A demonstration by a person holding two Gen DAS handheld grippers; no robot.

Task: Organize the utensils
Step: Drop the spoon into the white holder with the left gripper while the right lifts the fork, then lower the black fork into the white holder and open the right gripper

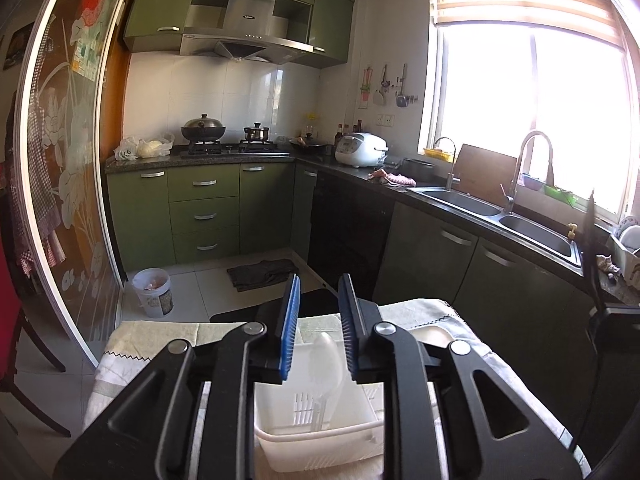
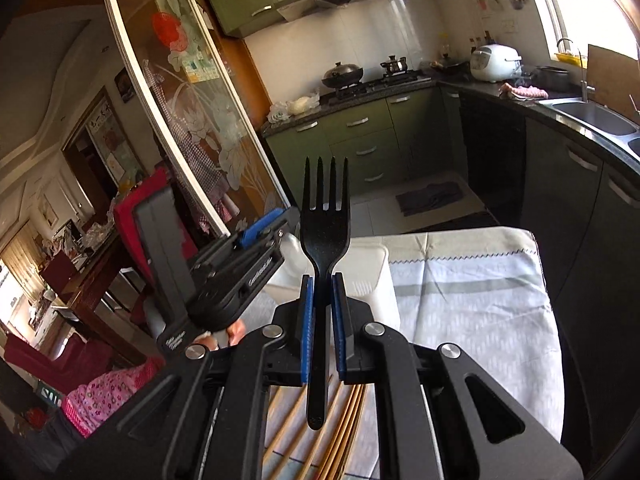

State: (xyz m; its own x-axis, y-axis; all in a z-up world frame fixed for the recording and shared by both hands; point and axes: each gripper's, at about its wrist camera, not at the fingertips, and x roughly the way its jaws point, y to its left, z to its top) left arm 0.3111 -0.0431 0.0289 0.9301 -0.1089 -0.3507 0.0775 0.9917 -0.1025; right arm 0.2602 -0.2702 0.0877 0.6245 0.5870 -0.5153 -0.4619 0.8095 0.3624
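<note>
My left gripper [image 1: 319, 290] hovers over a white slotted utensil basket [image 1: 280, 438], its blue pads a little apart and pressing on nothing. A white spoon [image 1: 326, 360] stands in the basket below the gap, clear of both pads. My right gripper [image 2: 322, 280] is shut on the handle of a black fork [image 2: 325, 232], tines pointing up and away, lifted above the table. In the right wrist view the left gripper [image 2: 260, 228] sits to the left, over the white basket [image 2: 370, 268]. Several wood-coloured chopsticks [image 2: 344, 420] lie on the table under the right gripper.
A pale cloth [image 2: 460, 300] covers the table. Dark cabinets and a counter with a double sink [image 1: 532, 232] run along the right. A black stand [image 1: 590, 248] rises at the table's right edge. A hand [image 2: 236, 332] and pink floral sleeve [image 2: 104, 400] show lower left.
</note>
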